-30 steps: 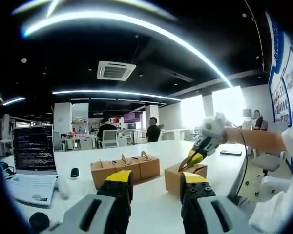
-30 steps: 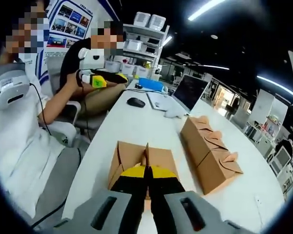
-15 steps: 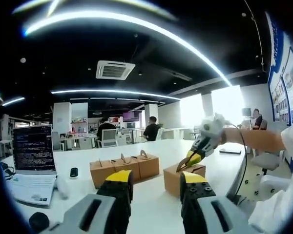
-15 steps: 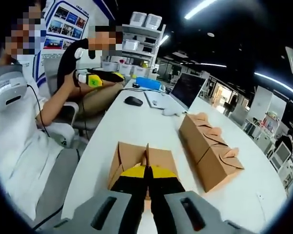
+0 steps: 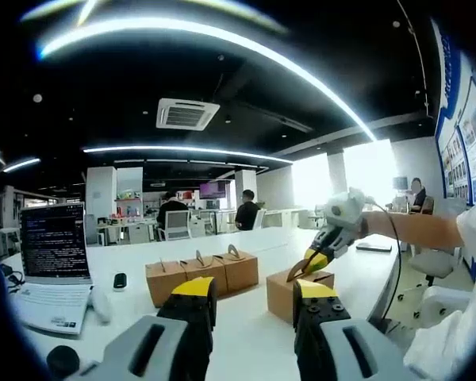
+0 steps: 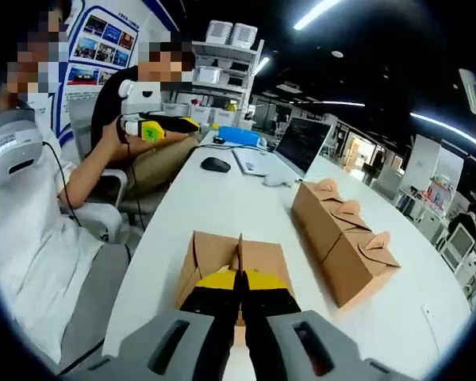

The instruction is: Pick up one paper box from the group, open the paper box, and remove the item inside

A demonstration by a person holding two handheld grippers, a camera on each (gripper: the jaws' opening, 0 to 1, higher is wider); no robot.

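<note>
It is a big open office with a dark ceiling and long light strips, and the things stand on a long white table (image 6: 222, 198).

In the right gripper view, the right gripper (image 6: 239, 287) has its fingers (image 6: 214, 298) pressed together on the upright middle flap of a single paper box (image 6: 210, 258). This box stands alone on the table, just in front of the fingers, and its top is still folded shut, so what is inside cannot be seen. In the left gripper view the same box (image 5: 289, 290) shows with the right gripper (image 5: 304, 267) on its top, the yellow tips pinching the flap.

The left gripper (image 5: 246, 298) is held over the table, and its fingers (image 5: 192, 305) are spread apart with nothing between them. It also shows far back in the right gripper view (image 6: 155, 127), held in a person's hand.

Beside the single box, a little apart from it, stands a row of brown boxes (image 6: 341, 238) touching one another, each with a curled paper tab on its closed top; in the left gripper view the row (image 5: 202, 274) is behind the left fingers.

Farther along the table there is an open laptop (image 5: 51, 262), a black mouse (image 6: 216, 165) and a blue flat thing (image 6: 242, 135). White shelves with bins (image 6: 230, 55) stand behind.
</note>
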